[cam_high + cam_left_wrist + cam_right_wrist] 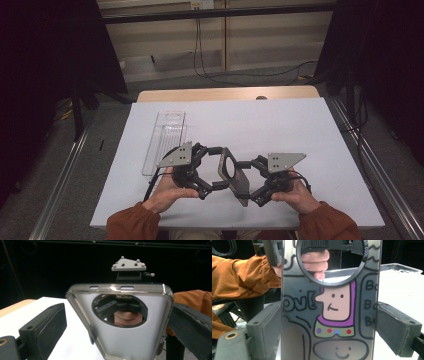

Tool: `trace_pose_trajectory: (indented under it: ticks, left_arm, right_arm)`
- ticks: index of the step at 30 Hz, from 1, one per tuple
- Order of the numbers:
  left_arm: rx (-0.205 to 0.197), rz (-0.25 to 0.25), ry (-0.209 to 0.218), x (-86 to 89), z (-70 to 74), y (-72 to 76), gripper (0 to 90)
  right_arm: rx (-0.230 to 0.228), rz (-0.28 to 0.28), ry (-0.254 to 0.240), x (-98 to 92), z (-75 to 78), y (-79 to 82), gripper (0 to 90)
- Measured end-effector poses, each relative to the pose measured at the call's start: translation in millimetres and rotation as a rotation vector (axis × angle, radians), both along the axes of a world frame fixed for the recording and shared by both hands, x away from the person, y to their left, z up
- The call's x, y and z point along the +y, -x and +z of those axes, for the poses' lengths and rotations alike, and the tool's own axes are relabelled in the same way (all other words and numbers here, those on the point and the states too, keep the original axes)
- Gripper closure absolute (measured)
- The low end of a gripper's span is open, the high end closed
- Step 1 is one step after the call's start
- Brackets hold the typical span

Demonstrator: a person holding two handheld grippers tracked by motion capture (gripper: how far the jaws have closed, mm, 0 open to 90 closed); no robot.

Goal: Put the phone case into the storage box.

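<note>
Case: a phone case (233, 172) stands on edge above the tabletop (280, 125), between the two claws, near the person's edge.
Case, look: smoky clear shell with a big round camera hole; the right gripper view shows its printed side (329, 315), a cartoon figure in pink and purple with black lettering; the left gripper view shows its plain inner side (125, 335).
Right claw: the right claw (248, 176) is clenched on the case; in its own view both pads (398, 328) sit flush against the case's two long edges, with the case running up between them.
Left claw: the left claw (216, 167) stands released; in its own view the case sits between the pads, the left pad (46, 323) well clear of the case's edge. The right pad lies close by the other edge; whether it touches I cannot tell.
Hands: each hand (172, 192) grips its tool from below, orange sleeves at the bottom edge.
Tray: a clear plastic tray (165, 142) lies flat on the tabletop, left of the left claw, apart from the case.
</note>
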State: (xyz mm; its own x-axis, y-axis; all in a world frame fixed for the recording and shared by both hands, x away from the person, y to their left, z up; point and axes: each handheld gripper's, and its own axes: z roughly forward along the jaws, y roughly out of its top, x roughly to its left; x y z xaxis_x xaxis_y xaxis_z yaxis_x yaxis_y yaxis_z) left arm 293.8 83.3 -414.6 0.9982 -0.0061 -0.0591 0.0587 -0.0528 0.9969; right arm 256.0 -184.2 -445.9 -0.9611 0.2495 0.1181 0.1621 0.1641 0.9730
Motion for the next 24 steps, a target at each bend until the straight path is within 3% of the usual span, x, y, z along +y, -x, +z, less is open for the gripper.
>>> trace_pose_trajectory:
  ticks: [15,24]
  left_arm:
    - [-0.018,-0.044,0.029,-5.3,0.8,-4.2,6.0]
    - [-0.014,-0.05,0.024,-6.6,1.0,-4.0,8.0]
  right_arm:
    - [0.014,0.029,-0.008,0.7,0.0,0.3,12.1]
    - [0.016,0.037,-0.005,1.7,-0.5,-0.2,12.1]
